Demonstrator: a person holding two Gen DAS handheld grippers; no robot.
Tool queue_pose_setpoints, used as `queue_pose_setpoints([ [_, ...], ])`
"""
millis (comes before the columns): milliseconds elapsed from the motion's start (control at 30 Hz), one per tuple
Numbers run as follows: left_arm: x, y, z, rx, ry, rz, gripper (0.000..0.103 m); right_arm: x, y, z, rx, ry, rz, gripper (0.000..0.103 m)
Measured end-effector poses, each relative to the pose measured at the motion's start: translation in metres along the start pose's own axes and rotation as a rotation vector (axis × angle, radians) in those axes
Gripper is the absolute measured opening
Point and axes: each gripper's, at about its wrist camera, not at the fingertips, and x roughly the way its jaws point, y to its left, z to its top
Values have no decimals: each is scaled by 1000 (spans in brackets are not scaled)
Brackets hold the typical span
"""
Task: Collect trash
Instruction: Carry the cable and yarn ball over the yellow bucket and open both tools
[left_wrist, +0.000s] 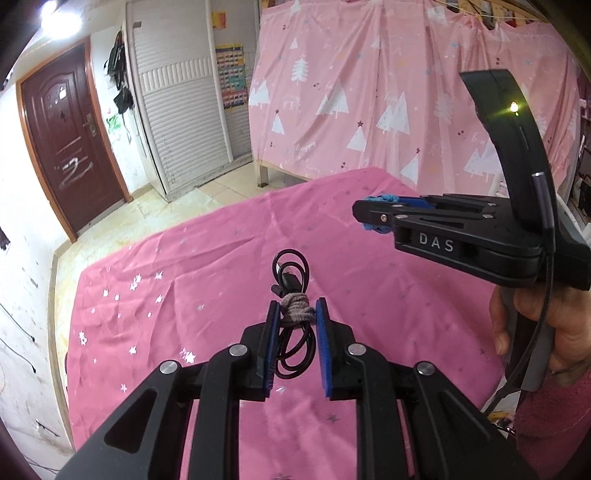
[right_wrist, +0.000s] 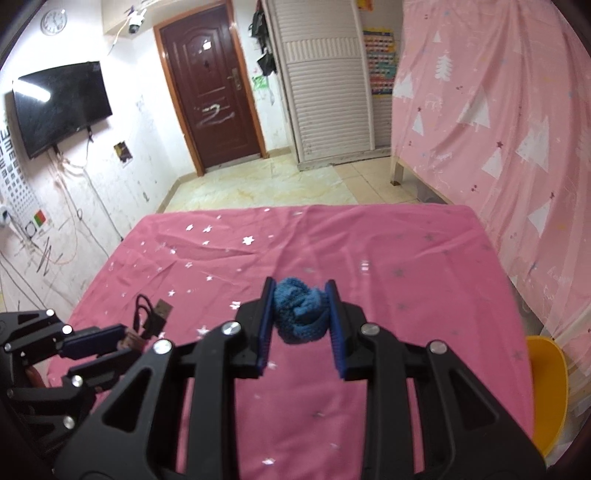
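Note:
My left gripper (left_wrist: 294, 312) is shut on a coiled black USB cable (left_wrist: 293, 275) bound with a grey-brown tie (left_wrist: 296, 310), held above the pink starred tablecloth (left_wrist: 184, 280). My right gripper (right_wrist: 300, 295) is shut on a balled blue knitted cloth (right_wrist: 301, 314), also held above the cloth-covered table (right_wrist: 406, 266). In the left wrist view the right gripper (left_wrist: 373, 218) is up at the right with blue cloth (left_wrist: 376, 229) between its fingers. In the right wrist view the left gripper (right_wrist: 110, 338) is low at the left with the cable's USB plug (right_wrist: 160, 314) sticking out.
A pink tree-print curtain (left_wrist: 369, 103) hangs behind and right of the table. A brown door (right_wrist: 210, 92), a white louvred cabinet (right_wrist: 325, 85) and a wall TV (right_wrist: 59, 107) stand beyond a tiled floor. A yellow chair (right_wrist: 546, 384) is at the table's right edge.

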Motion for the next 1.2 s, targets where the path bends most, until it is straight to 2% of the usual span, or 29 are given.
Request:
queue_pose_setpoints([
  [367, 1, -59, 30, 86, -37, -62, 13, -40, -65, -11, 102, -57, -75, 25],
  [867, 26, -146, 59, 135, -39, -160, 13, -91, -159, -46, 226, -116, -196, 25],
  [1200, 45, -206, 81, 158, -37, -234, 13, -110, -215, -70, 314, -140, -277, 25],
])
